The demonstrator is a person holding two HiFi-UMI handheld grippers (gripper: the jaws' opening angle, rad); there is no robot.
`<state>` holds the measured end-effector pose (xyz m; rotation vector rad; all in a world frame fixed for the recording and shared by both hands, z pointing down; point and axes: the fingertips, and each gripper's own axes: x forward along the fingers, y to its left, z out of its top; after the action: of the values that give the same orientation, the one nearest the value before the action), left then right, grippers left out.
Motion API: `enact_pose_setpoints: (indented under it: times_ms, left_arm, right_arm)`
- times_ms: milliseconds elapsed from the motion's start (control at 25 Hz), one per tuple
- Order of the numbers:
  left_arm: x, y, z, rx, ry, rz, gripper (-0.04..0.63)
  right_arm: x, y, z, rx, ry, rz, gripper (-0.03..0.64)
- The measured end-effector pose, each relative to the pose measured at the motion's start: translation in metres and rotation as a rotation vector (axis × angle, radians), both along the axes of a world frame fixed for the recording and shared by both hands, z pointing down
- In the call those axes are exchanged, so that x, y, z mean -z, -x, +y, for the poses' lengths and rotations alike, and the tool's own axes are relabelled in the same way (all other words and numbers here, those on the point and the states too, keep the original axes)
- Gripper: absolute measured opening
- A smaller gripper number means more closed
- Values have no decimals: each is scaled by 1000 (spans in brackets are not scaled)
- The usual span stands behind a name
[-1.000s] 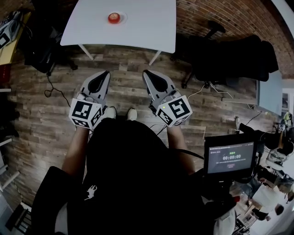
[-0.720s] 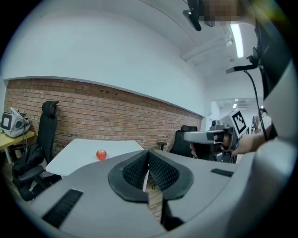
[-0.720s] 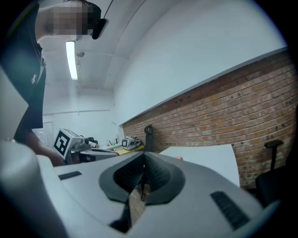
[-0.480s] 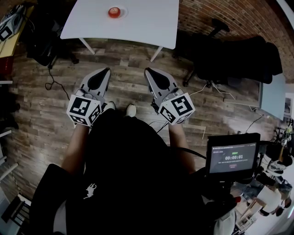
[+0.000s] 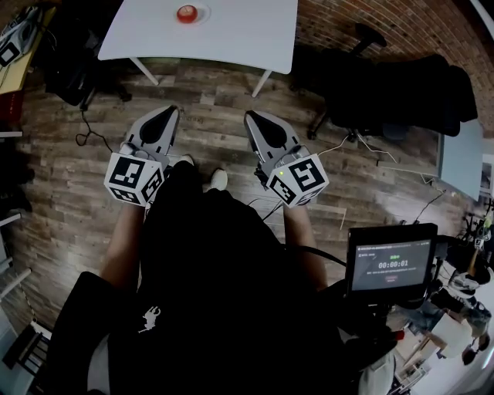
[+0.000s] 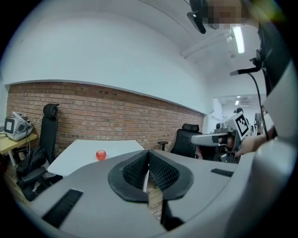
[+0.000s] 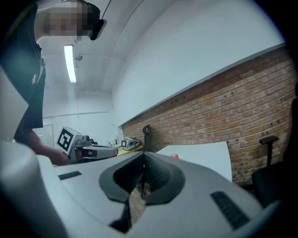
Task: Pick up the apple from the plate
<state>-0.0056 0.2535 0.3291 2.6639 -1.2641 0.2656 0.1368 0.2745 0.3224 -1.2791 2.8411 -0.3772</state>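
A red apple rests on a small pale plate on the white table at the top of the head view. My left gripper and right gripper are held side by side over the wooden floor, well short of the table, pointing toward it. Both are shut with nothing between the pads. In the left gripper view the apple shows small and far beyond the left gripper. In the right gripper view the apple peeks over the right gripper.
A brick wall runs behind the table. Black office chairs stand to the table's right and another chair to its left. A cable lies on the floor. A monitor is at lower right.
The person has stepped toward the table: apple and table sit higher in the head view. Both grippers stay shut and moved along with the person.
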Motion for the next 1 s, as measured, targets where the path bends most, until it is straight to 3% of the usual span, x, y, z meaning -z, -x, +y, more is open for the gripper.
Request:
enact_pose_setpoints:
  times_ms: [400, 1000]
  left_arm:
    - [15, 7, -7, 26, -45, -42, 6]
    - [12, 24, -24, 27, -48, -12, 6]
  right_arm:
    - [7, 6, -2, 6, -17, -35, 5]
    - [13, 37, -23, 38, -23, 3, 5]
